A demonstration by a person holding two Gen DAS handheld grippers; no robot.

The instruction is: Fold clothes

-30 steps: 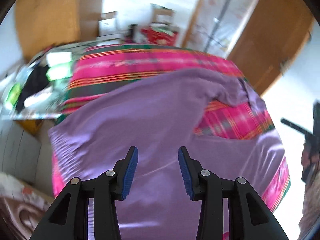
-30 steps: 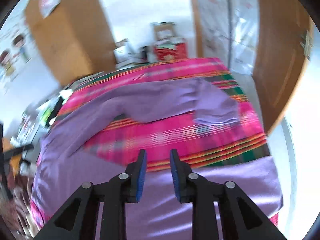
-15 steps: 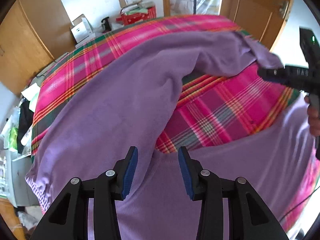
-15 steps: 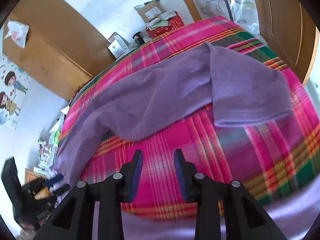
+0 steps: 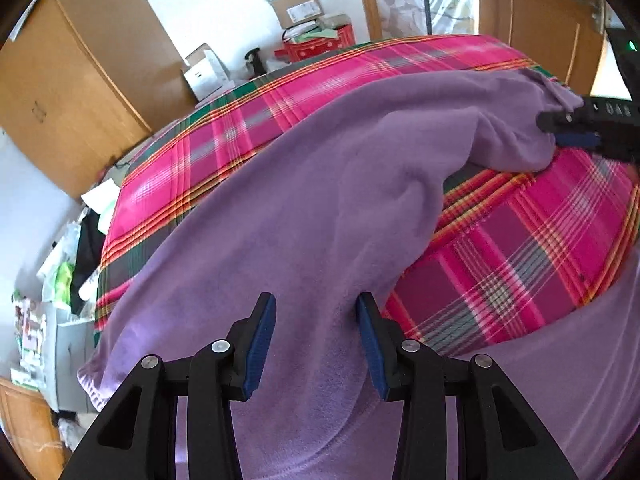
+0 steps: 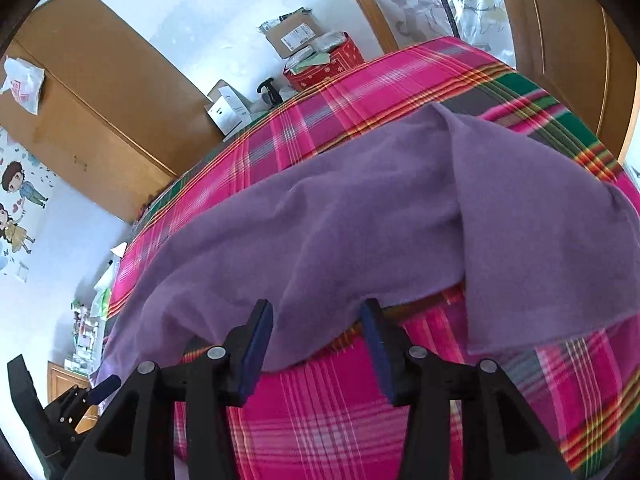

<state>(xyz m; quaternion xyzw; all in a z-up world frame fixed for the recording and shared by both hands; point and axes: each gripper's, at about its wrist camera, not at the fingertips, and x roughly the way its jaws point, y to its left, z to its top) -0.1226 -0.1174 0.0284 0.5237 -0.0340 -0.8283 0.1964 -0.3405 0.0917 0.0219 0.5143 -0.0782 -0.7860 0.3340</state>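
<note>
A purple fleece garment [image 5: 312,208] lies spread over a bed with a pink plaid cover [image 5: 520,248]. My left gripper [image 5: 315,312] hangs open just above the garment's wide near part, with cloth under the gap and neither pad pressing on it. The right gripper [image 6: 317,312] has its jaws opening over the lower edge of a long purple fold [image 6: 360,232]; that edge lies between the fingers, untouched by the pads. In the left wrist view the right gripper [image 5: 560,130] sits at the fold's far end. The left gripper [image 6: 96,390] shows at the lower left of the right wrist view.
Wooden wardrobes [image 5: 80,92] stand left of the bed, and a wooden door [image 6: 560,40] is at the right. Cardboard boxes [image 6: 292,36] and a red box [image 6: 332,64] are stacked against the far wall. Clutter [image 5: 76,264] fills the floor by the bed's left side.
Both grippers have come down and closer to the bed. The right jaws have spread wider. The right gripper now sits by the fold's end in the left wrist view.
</note>
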